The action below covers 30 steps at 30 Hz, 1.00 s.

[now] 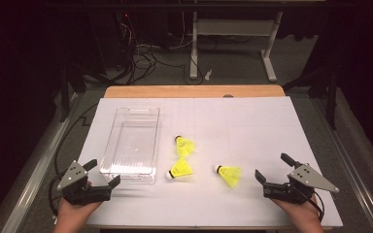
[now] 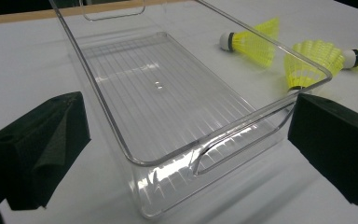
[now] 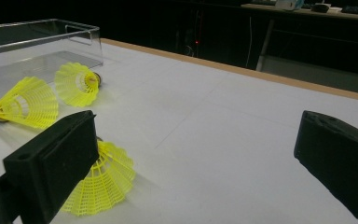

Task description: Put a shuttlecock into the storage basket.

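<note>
A clear plastic bin stands empty on the left of the white table top. Three yellow shuttlecocks lie to its right: one beside the bin, one near the bin's front corner, one further right. My left gripper is open at the bin's near left corner, its jaws either side of the bin's front wall. My right gripper is open near the front right, apart from the nearest shuttlecock, which lies by its left jaw. Nothing is held.
The table's front edge runs just under both hands. A wooden strip borders the far edge. Beyond it are a table frame and cables on the floor. In the right gripper view, bare white surface lies ahead.
</note>
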Each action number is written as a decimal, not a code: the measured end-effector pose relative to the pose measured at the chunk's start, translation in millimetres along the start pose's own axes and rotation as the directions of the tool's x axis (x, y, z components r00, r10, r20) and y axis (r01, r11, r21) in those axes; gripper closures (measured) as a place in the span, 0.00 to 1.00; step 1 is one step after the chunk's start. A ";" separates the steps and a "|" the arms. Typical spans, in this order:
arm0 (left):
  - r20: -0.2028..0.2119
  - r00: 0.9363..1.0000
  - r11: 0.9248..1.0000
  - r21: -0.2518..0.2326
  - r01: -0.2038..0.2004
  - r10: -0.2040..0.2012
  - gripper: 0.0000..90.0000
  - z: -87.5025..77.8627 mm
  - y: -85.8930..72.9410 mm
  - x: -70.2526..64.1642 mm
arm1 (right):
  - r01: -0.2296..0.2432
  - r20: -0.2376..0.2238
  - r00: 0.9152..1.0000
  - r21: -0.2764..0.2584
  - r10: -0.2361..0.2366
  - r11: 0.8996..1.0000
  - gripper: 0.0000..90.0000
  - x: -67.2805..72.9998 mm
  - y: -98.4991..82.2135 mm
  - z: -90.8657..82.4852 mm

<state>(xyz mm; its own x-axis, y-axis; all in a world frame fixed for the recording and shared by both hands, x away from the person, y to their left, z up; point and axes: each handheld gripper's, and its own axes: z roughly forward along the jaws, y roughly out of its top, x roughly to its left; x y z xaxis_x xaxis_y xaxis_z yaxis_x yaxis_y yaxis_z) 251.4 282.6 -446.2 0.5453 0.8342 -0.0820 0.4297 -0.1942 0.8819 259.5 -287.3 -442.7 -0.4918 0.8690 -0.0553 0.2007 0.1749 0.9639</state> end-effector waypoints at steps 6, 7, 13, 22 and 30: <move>0.005 1.000 1.000 0.028 0.007 -0.007 0.00 0.4 -1.7 0.8 | -0.001 -0.007 1.000 -0.002 0.001 1.000 0.00 0.7 0.2 0.3; 0.004 1.000 0.999 0.031 0.010 -0.011 0.00 0.2 -2.0 1.0 | -0.002 -0.008 1.000 -0.001 0.002 1.000 0.00 0.6 0.2 0.5; -0.002 0.999 0.998 0.060 0.035 -0.035 0.00 0.9 -5.2 3.4 | 0.000 -0.014 1.000 0.003 0.000 1.000 0.00 1.1 -0.3 1.8; -0.004 0.999 0.994 0.102 0.037 -0.037 0.00 1.8 -7.1 4.9 | -0.004 -0.012 1.000 0.006 0.004 1.000 0.00 1.6 0.4 2.4; -0.016 0.998 0.984 0.163 0.066 -0.064 0.00 3.3 -9.4 6.9 | -0.001 -0.013 1.000 0.007 0.001 1.000 0.00 1.9 0.5 2.3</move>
<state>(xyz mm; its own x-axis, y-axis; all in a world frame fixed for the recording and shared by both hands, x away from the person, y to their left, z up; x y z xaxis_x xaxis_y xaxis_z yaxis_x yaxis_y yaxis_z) 253.5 288.4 -456.6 0.5054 0.8529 -0.1309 0.5763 -0.2207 0.7869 260.6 -284.5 -442.9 -0.5029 0.8628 -0.0510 0.2069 0.1775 0.9621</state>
